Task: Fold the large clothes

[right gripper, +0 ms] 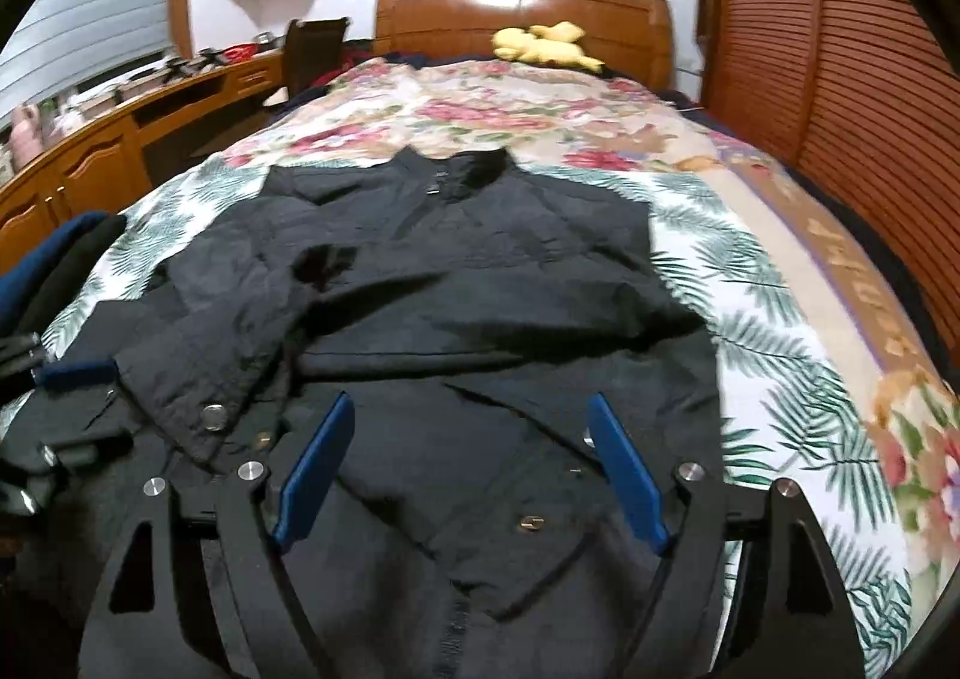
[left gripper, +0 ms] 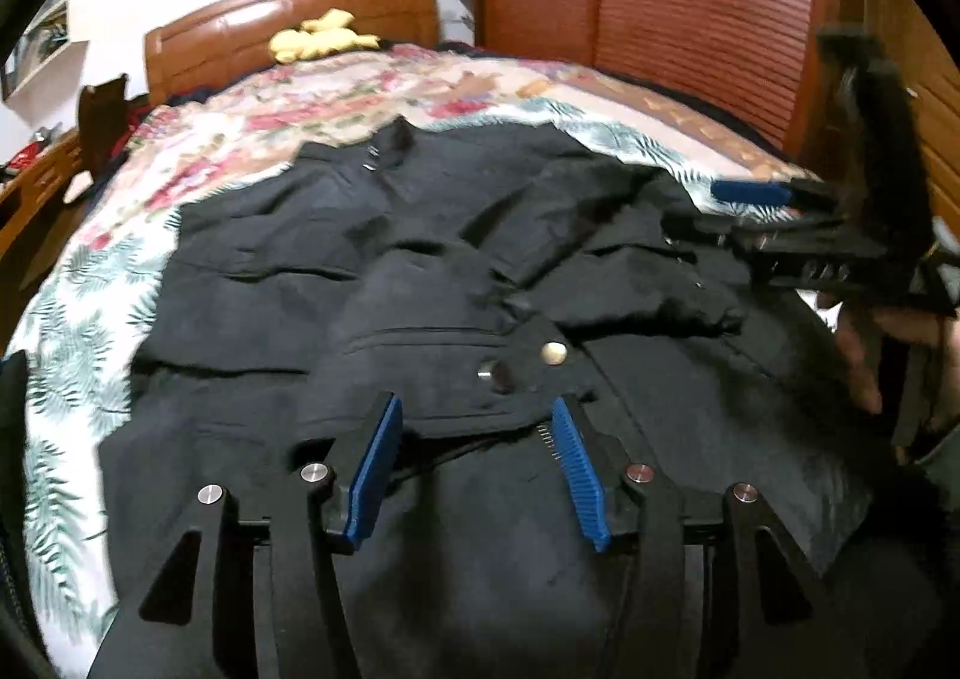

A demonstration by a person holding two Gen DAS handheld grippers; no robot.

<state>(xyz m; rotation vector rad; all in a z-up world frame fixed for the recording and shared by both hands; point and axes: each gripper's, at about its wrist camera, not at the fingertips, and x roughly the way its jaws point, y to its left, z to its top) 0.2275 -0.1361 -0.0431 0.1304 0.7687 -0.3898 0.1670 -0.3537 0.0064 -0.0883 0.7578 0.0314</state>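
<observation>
A black jacket (right gripper: 456, 283) lies spread on the bed (right gripper: 780, 319), on its floral and leaf-print cover, with its collar (right gripper: 456, 163) towards the wooden headboard (right gripper: 522, 13) and its hem nearest the person. Both sleeves appear already folded in across the chest: one cuff with a metal snap (right gripper: 211, 416) lies over the front, on the side of the jacket away from the louvred wardrobe (right gripper: 852, 79). Judging from that, the sleeve-folding step looks done and the lengthwise fold of the body is what remains.

The left tool (left gripper: 477, 463) hovers over the lower front of the jacket, close to the hem, with its blue pads standing apart and only flat cloth showing between them, nothing pinched. The right tool (right gripper: 471, 469) is likewise over the hem end of the jacket, nearer the wardrobe side, its pads spread wider and gripping nothing. In the left wrist view the right tool also shows at the wardrobe side of the jacket, with part of the person's hand (left gripper: 864, 355) behind it.

The next move probably calls for each tool to drop to a hem corner, close on all the layers there, then lift and carry the hem up towards the collar. The risk seems to be the folded sleeves slipping out as the cloth rises, so a low, even lift by both tools would suit. A yellow soft toy (right gripper: 546, 43) by the headboard lies well apart from the jacket.
</observation>
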